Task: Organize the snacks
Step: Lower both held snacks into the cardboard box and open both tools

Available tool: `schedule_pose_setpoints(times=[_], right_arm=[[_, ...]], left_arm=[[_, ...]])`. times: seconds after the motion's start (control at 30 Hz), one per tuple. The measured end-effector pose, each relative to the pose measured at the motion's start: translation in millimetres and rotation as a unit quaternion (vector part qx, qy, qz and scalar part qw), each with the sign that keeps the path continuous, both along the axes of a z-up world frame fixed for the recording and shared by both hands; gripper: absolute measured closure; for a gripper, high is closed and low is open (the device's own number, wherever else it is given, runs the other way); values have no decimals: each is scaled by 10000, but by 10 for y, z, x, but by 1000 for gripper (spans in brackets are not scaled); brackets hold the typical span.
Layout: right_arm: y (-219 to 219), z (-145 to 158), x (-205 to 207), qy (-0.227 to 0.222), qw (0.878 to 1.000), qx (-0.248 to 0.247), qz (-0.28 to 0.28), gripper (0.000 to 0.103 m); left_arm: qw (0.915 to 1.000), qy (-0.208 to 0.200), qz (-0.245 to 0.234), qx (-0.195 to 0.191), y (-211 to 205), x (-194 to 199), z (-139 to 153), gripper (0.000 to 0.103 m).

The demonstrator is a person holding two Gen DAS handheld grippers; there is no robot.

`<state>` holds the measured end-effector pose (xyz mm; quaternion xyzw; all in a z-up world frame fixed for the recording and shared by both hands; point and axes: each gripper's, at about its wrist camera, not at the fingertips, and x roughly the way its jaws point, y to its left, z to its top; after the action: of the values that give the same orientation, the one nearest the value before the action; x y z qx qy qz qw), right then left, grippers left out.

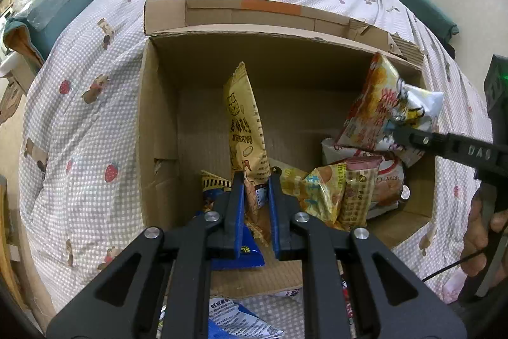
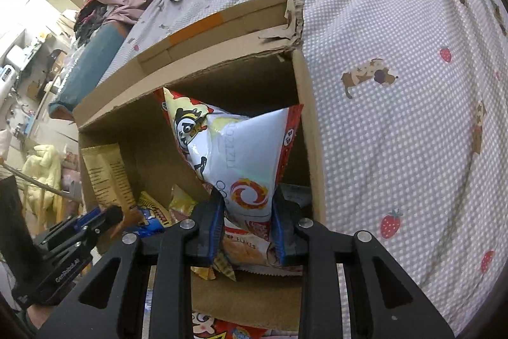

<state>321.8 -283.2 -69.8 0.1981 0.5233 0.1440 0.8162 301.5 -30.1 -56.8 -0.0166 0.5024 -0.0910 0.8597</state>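
The left gripper [image 1: 256,180] points steeply down into an open cardboard box [image 1: 158,123] that sits on a bed covered by a checked quilt [image 1: 82,123] printed with strawberries and small dogs. Its blue-padded jaws are clamped narrow on the lower end of a tall yellow snack packet [image 1: 246,123], which stands upright from between the fingers and rises toward the far wall of the box. Just below and to the left of this gripper lies a blue snack bag [image 1: 244,253] on the box floor; to its right a heap of packets rests in the box's near right corner, among them a yellow crinkled bag [image 1: 324,193] and a white shrimp flakes bag [image 1: 387,180].

The right gripper [image 2: 247,213] is also angled down into the box, over its right side, close beside the right wall. Its jaws are pinched tight on the bottom edge of a white and red snack bag [image 2: 235,154] with a cartoon face and an orange swirl, which puffs up and away from the fingers. In the left wrist view this gripper enters from the right edge, the bag hanging at its tip above the heap, and the person's right hand [image 1: 482,231] wraps the handle at the lower right.

In the right wrist view, the left gripper appears at lower left with the yellow packet rising from it along the left half of the box. Nearer than both grippers, outside the box's near edge, more packets lie on the quilt.
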Motion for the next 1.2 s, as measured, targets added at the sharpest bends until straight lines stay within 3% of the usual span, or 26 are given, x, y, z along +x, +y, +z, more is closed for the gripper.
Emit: schedule_pose_setpoints(times=[0.17,0.2,0.27,0.33,0.4,0.47,0.53,0.6,0.63,0.67,0.77,0.8,0.93,1.03,1.2], right_arm=[[-37,55,-15,-8,9999,120,-1,67],[-20,79,-22,-37,9999,107,34,63],[39,130,-26,-109,9995,186,243,40],[75,214,-57,-323,9991,56,275,35],[79,316,-98,-597,9980,-91,197,33],[44,414,-124,-806,9966,38,162,33],[-10,553,-186,-1156,9931,-164,-69,33],[-31,660,-231,-1405,9890,-411,-223,33],[-32,694,-243,-1478,9878,-415,-257,34],[-32,727,-262,-1537,9872,-350,-235,41],[39,675,-221,-1243,9922,-90,91,74],[84,613,-193,-1099,9937,-86,183,79],[273,357,-57,-760,9948,-623,257,81],[424,234,49,-773,9889,-1234,278,81],[525,50,240,-573,9853,-1565,374,81]], left_arm=[[10000,-77,-2,-56,24,-24,53,91],[9999,-88,2,-54,23,-28,62,91],[9999,-84,0,-55,15,-33,69,90],[10000,-28,-45,-66,-3,-36,61,88],[9999,11,-95,-56,-22,-53,59,73],[9999,-70,-74,-14,-30,-83,93,44],[9998,-210,-53,-36,-21,-114,151,33],[9996,-278,-23,-47,-14,-123,201,31],[9996,-281,-14,-72,-8,-124,214,31],[9996,-275,-6,-93,-3,-119,217,31],[9996,-234,20,-125,1,-108,206,31],[9997,-220,21,-123,6,-107,199,31],[9998,-171,24,-137,-23,-132,166,31],[9997,-211,-15,-80,-44,-176,171,31],[9997,-246,3,-86,-4,-260,211,31]])
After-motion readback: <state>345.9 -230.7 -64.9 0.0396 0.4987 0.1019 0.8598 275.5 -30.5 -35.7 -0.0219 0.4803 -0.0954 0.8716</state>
